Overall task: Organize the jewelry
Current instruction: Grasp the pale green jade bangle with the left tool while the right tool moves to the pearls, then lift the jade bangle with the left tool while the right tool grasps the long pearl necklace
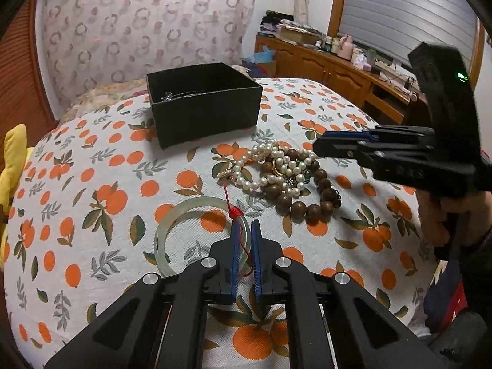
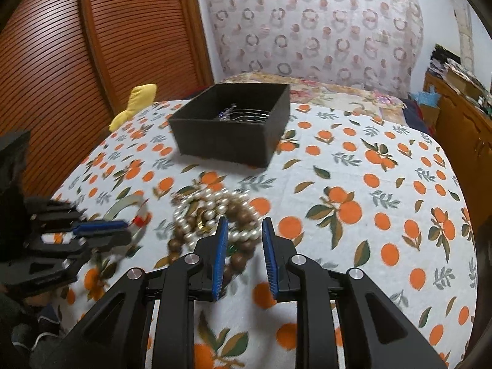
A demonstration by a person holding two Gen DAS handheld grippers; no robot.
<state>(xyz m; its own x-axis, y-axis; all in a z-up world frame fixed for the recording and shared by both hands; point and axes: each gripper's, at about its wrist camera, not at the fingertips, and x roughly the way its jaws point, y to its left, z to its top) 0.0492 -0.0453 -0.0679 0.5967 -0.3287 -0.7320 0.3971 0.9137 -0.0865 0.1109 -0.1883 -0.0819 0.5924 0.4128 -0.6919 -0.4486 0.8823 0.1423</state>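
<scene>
Left gripper (image 1: 244, 230): jaws nearly closed over pale green jade bangle's (image 1: 166, 230) rim and red cord (image 1: 235, 213), seen only in its own view. Right gripper (image 2: 244, 227): jaws apart above pearl-and-wooden-bead pile (image 2: 212, 215). Black open box (image 2: 233, 129) held silver chains (image 2: 246, 113)

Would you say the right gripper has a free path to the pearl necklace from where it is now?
Probably yes. The right gripper is open and hovers just short of the pearl necklace, nothing between them; the wooden beads tangled with it may get caught too.
</scene>
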